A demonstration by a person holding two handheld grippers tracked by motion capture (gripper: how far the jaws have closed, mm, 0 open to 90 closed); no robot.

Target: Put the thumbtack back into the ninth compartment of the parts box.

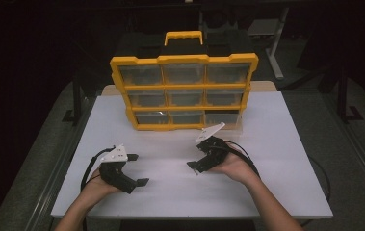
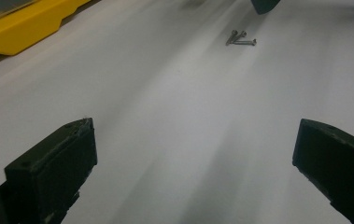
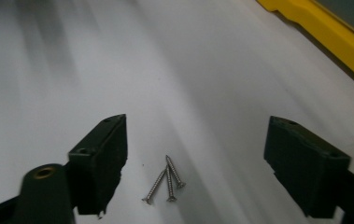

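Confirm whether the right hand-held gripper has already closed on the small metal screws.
No: the right hand-held gripper is wide open, and the three small metal screws lie loose on the white table.

**A dim lab or workshop bench**

From my remote seat, I read this as a lab or workshop space. I see a white work table under direct light while everything around it sits in near darkness. On the table stands a yellow parts organizer with 9 clear drawers in 3 rows and a carry handle on top, the kind used for small hardware. 3 small metal screws lie loose on the tabletop. Behind the table I make out the legs of a pale metal stand and dark frame pieces on a grey floor. It is too dark beyond that to tell more.
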